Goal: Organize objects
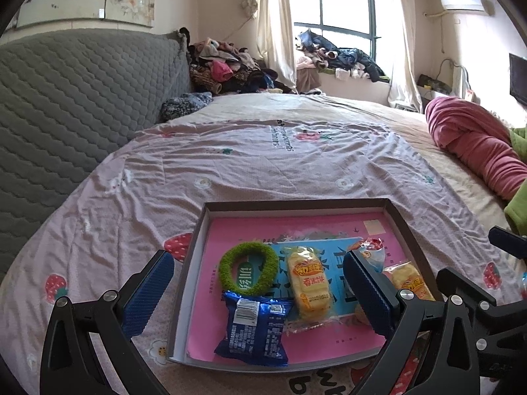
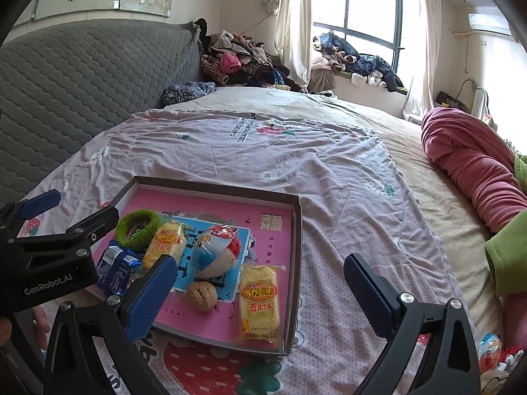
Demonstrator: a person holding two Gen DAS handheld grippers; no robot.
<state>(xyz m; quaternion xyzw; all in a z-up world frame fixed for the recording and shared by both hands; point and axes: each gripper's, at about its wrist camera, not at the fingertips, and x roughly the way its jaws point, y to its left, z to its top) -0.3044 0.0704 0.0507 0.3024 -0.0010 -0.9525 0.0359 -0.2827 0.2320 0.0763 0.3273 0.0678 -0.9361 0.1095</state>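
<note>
Shallow grey cardboard tray (image 2: 298, 250), pink-lined: green fuzzy ring (image 1: 248, 268), blue snack packet (image 1: 253, 330), walnut (image 2: 202, 295). Left gripper (image 1: 258, 299) and right gripper (image 2: 260, 296): jaws spread, empty.

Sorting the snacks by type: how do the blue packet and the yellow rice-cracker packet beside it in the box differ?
The blue packet is opaque foil with a barcode label; the yellow rice-cracker packet is clear wrap showing its contents. The blue packet is squarish and nearer the box's front edge; the yellow one is longer and narrower. Both lie flat, sealed.
</note>
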